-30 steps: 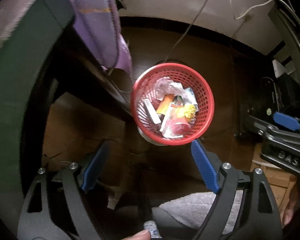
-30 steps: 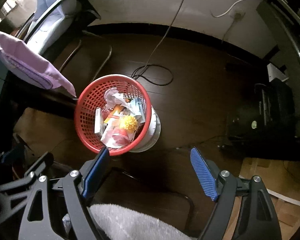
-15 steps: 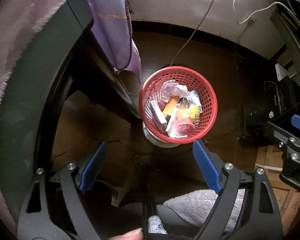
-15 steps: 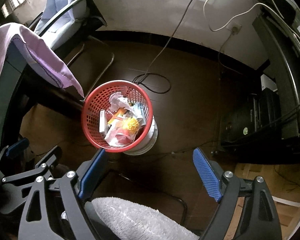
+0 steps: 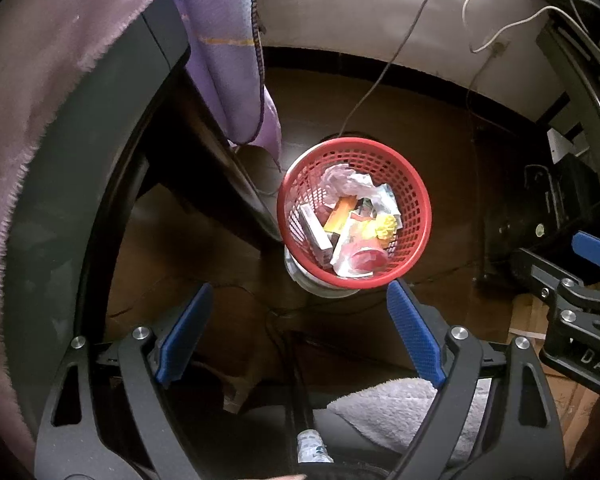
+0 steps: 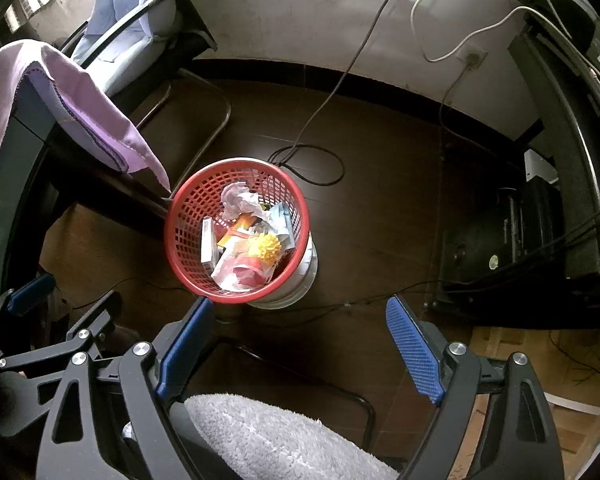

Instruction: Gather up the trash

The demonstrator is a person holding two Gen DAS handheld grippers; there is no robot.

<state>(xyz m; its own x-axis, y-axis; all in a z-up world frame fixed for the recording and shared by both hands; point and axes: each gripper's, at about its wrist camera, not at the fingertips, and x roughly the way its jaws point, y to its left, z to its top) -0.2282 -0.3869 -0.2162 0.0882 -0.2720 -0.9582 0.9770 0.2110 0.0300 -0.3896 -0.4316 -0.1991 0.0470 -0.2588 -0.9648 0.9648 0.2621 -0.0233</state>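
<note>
Chair-draped purple cloth nearer basket

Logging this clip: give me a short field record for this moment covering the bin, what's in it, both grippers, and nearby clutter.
bin: red mesh basket on the floor, sitting in a white bucket
contents: crumpled paper, yellow spiky ball, small white box, wrappers
left gripper: open, nothing between the jaws
right gripper: open, jaws have just been opening, nothing between them
nearby: purple cloth draped over a dark edge; black cable on the floor
</note>
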